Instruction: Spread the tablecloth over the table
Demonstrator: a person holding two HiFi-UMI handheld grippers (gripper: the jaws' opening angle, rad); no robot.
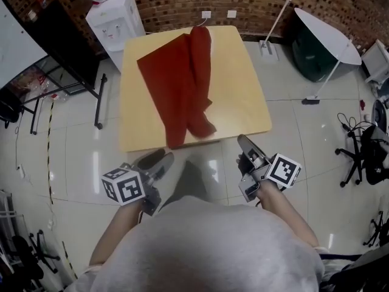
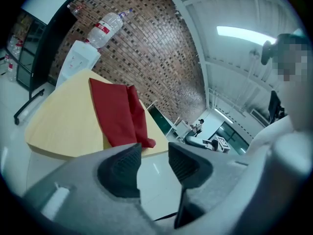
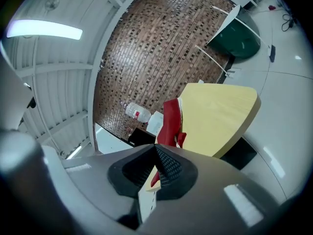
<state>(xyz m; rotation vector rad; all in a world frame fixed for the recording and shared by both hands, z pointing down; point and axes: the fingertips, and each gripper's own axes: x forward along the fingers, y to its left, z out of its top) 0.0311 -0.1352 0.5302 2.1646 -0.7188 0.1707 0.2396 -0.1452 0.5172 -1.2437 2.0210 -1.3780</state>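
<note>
A red tablecloth point(image 1: 182, 84) lies bunched in a long, crumpled strip across the square yellow table point(image 1: 243, 96), from the far edge to the near edge. Both grippers hover over the floor just short of the table's near side. My left gripper point(image 1: 161, 159) is open with nothing between its jaws; in the left gripper view it point(image 2: 154, 151) points at the cloth point(image 2: 115, 111) on the table point(image 2: 63, 116). My right gripper point(image 1: 243, 141) is shut and empty. In the right gripper view its closed tips point(image 3: 155, 148) sit in front of the cloth point(image 3: 170, 124) and table point(image 3: 220, 116).
A white water dispenser point(image 1: 115, 17) stands behind the table's far left corner by the brick wall. A black panel on a metal stand point(image 1: 67, 41) is at the left. A tilted white tabletop on a stand point(image 1: 328, 35) and an office chair point(image 1: 364, 157) are at the right.
</note>
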